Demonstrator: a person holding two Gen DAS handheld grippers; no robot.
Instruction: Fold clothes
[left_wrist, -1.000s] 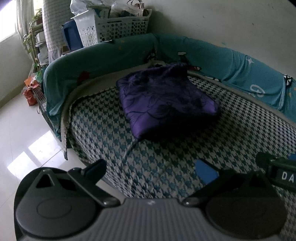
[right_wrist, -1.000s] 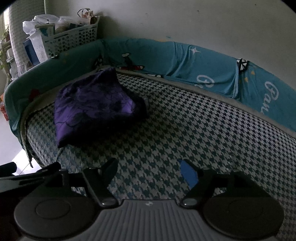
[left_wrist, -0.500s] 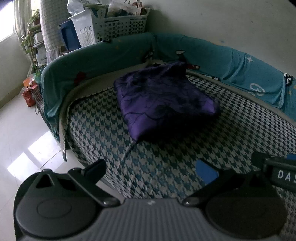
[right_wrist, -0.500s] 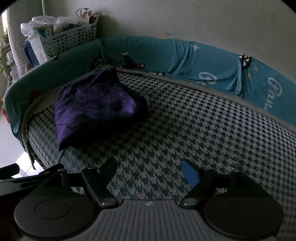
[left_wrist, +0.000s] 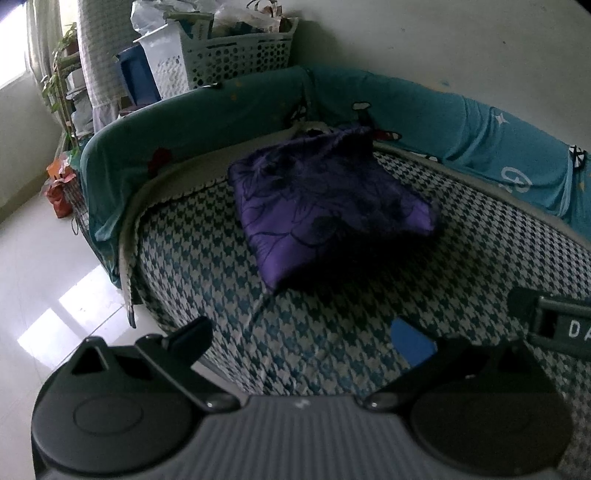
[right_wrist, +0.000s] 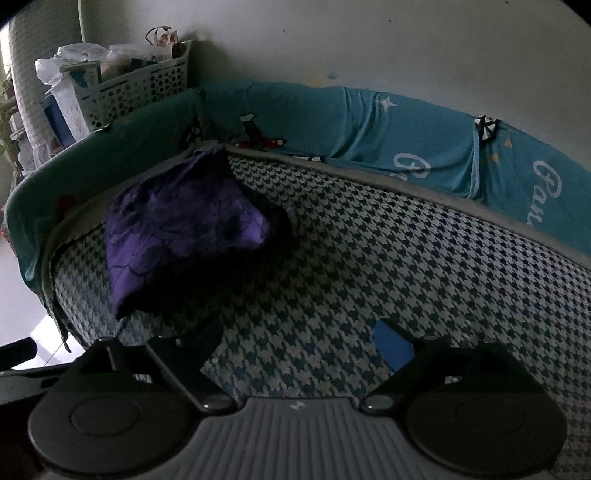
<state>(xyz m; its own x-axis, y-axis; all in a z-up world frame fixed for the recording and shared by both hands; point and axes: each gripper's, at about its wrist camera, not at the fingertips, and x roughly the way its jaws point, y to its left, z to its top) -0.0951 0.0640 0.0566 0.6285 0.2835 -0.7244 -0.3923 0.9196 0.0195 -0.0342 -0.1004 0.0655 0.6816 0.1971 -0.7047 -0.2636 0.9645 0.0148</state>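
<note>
"DA" on right gripper (left_wrist: 554, 325); "Pau" on teal cover (right_wrist: 546, 195).

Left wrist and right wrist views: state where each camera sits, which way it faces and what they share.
Left wrist: on the left gripper, angled down at the purple garment; own open fingers, right gripper at right edge.
Right wrist: on the right gripper, same garment further left; own open fingers.
Shared: houndstooth bed, white basket.

Home bedrm, bed (left_wrist: 332, 314) w/ houndstooth cover, laundry baskets (left_wrist: 236, 55)
</note>
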